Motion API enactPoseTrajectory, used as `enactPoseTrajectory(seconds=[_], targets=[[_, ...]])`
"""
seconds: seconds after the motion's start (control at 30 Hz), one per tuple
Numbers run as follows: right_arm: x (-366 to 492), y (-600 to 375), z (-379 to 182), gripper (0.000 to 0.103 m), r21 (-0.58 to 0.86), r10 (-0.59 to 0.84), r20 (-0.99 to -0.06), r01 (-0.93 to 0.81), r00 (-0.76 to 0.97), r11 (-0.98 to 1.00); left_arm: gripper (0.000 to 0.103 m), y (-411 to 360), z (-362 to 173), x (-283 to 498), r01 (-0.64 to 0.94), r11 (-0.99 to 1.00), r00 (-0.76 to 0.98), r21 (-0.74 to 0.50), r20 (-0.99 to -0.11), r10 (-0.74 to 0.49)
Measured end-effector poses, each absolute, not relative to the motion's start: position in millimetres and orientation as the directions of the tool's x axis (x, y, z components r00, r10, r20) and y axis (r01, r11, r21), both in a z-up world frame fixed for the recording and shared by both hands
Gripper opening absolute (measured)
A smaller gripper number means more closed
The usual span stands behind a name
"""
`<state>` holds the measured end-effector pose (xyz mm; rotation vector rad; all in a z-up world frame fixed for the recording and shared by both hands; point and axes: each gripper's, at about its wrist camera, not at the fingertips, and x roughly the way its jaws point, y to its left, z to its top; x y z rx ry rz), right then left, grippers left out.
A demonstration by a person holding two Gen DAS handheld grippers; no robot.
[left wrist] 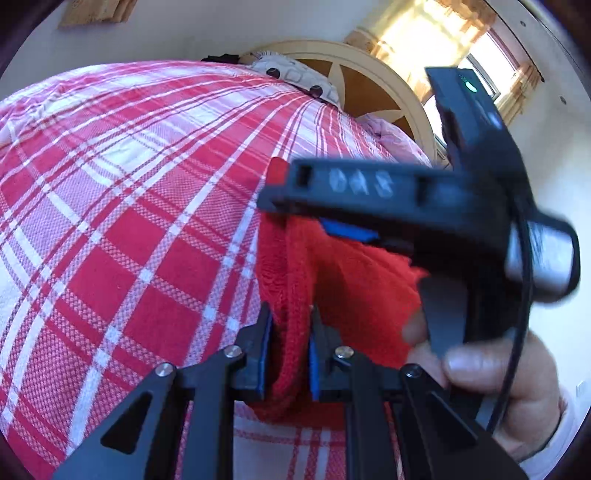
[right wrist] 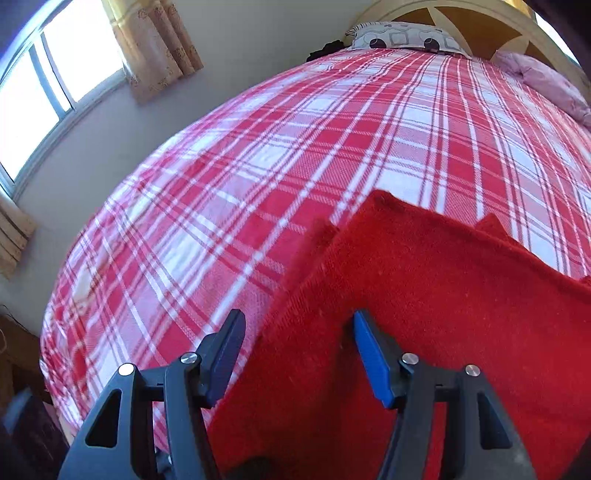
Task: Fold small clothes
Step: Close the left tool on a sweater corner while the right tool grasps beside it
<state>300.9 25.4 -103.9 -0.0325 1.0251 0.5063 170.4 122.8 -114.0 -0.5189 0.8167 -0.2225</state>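
Note:
A red knitted garment [left wrist: 354, 280] lies on the plaid bed cover [left wrist: 129, 206]. In the left wrist view my left gripper [left wrist: 290, 310] is shut on a bunched fold of it, blue pads pressing from both sides. My right gripper [left wrist: 306, 218] comes in blurred from the right, held by a person's hand [left wrist: 480, 365], its fingers at the garment's upper edge. In the right wrist view the right gripper [right wrist: 299, 315] stands open over the garment [right wrist: 443, 295]. The cloth's left edge runs between its fingers, and neither pad presses on it.
The red-and-white plaid cover [right wrist: 295, 155] spans the whole bed. A patterned pillow [right wrist: 402, 37], a round wooden headboard [right wrist: 461, 22] and a pink quilt [right wrist: 546, 81] are at the far end. A curtained window [right wrist: 55, 74] is on the left wall.

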Motion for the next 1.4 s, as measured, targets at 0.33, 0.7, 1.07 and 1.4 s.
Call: enactPoseTrajectory(seconds=[0.33,0.7,1.07,1.4], targets=[[304.6,59.0,-110.8,0.079,0.061,0.279,-0.864,-0.464,0.418,0.884,0.015,111.2,-109.3,161.3,0.018,0.870,0.701,-0.492,-0.614,-0.362],[314.1,26.3,-104.8,0.023,0.104,0.300,-0.872,-0.452,0.388,0.886,0.015,101.2,-98.5,147.9,0.021,0.867,0.703,-0.497,-0.610,-0.366],[313.6,-37.8,-107.8,0.016,0.559,0.623,-0.699,-0.274,0.353,0.783,0.015,81.2,-84.4,155.4,0.039,0.915,0.684,-0.402,-0.657,-0.317],[299.3,-79.5,-95.3,0.016,0.683,0.706,-0.576,-0.232,0.411,0.692,0.015,53.8,-71.2,166.3,0.108,0.925,0.685,-0.364,-0.647,-0.334]])
